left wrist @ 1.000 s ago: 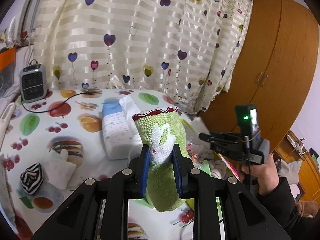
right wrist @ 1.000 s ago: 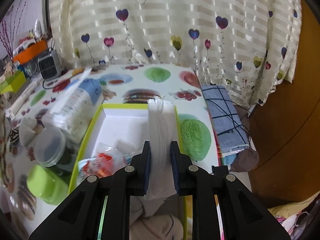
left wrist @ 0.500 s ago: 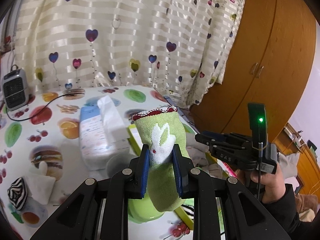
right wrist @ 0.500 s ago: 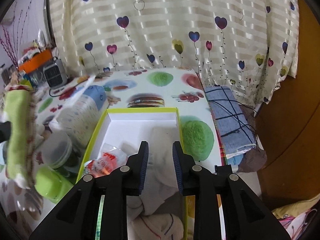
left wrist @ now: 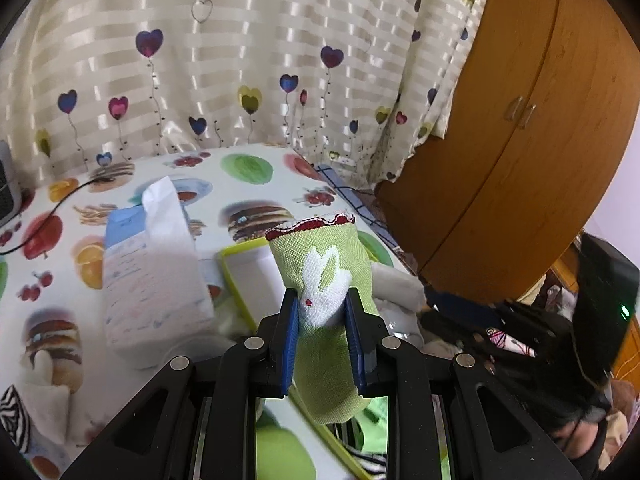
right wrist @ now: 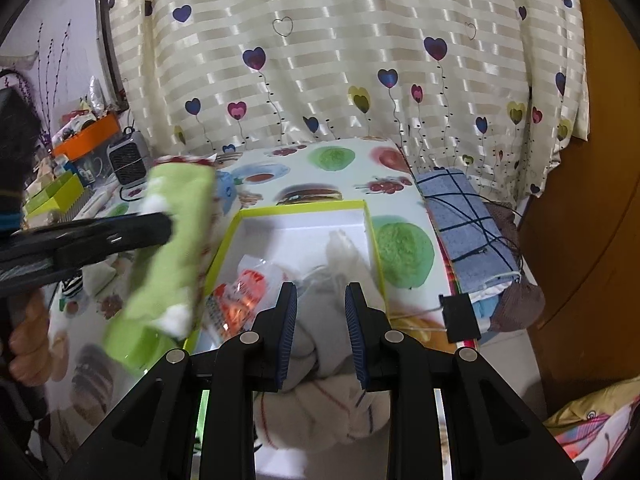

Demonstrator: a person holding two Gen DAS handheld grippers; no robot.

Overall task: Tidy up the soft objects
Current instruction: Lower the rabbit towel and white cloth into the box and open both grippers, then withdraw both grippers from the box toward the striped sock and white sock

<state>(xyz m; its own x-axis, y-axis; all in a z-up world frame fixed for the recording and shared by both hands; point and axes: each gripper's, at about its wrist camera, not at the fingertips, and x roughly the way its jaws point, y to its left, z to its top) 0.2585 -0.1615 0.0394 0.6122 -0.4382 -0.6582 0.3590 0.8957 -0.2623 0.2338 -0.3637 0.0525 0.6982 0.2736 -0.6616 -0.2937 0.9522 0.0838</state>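
Green sock (left wrist: 324, 312) upright between left claw (left wrist: 322, 340) pads.

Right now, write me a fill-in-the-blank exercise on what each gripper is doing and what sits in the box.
1. The left gripper is shut on a green sock that bears a white ____ figure.
2. The right gripper holds ____ between its pads.
3. The box with white socks inside has a ____ rim.
4. The tissue pack lies on the ____ side of the box in the left wrist view.

Missing words: rabbit; nothing; yellow-green; left
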